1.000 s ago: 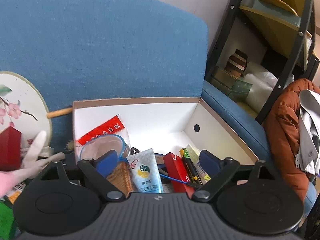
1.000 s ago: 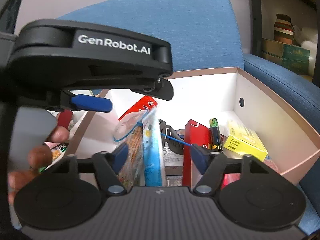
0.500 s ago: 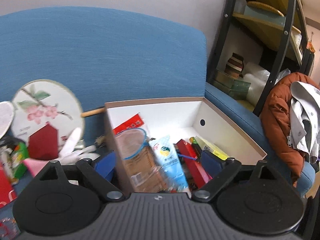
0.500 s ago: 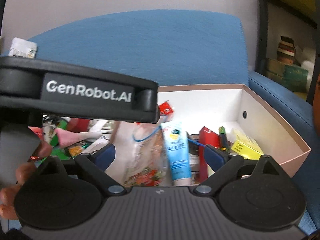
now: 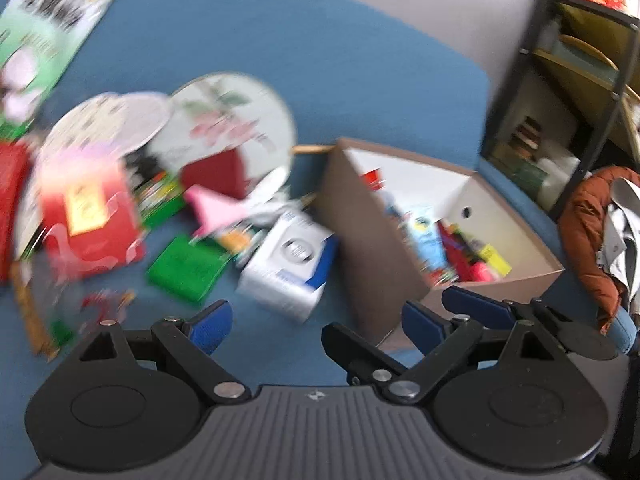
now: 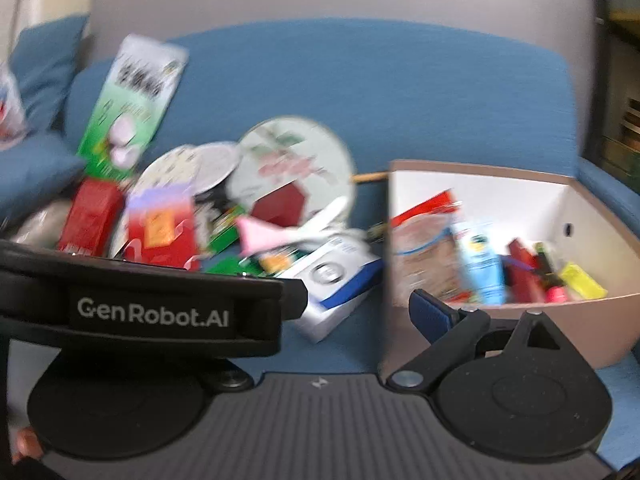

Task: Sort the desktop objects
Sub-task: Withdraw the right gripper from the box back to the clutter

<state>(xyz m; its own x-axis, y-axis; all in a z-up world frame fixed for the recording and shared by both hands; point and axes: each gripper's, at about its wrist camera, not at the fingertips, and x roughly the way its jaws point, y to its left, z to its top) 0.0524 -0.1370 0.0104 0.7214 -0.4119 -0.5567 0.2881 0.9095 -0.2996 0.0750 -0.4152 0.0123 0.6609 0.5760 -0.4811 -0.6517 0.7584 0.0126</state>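
My left gripper (image 5: 316, 325) is open and empty, over blue sofa cushion in front of a white and blue box (image 5: 288, 264). Left of that box lies a blurred pile: a green packet (image 5: 188, 268), a red packet (image 5: 88, 216), a pink piece (image 5: 216, 204) and round fans (image 5: 232, 120). The brown cardboard box (image 5: 376, 232) stands to the right, with a blue tube (image 5: 430, 236) and other items inside. My right gripper (image 6: 316, 304) is open with nothing between its fingers. Its left finger is hidden behind the left gripper's body (image 6: 160, 312). The cardboard box (image 6: 600, 320) is on its right.
A black metal shelf (image 5: 580, 80) and a brown jacket (image 5: 592, 232) are at the far right. A green and white bag (image 6: 132, 92) leans on the sofa backrest (image 6: 400, 88). A person's fingertip (image 6: 24, 440) shows at the bottom left edge.
Both views have swung left, away from the inside of the cardboard box and towards the pile on the sofa. The right gripper's jaws have widened. The left gripper stayed open.
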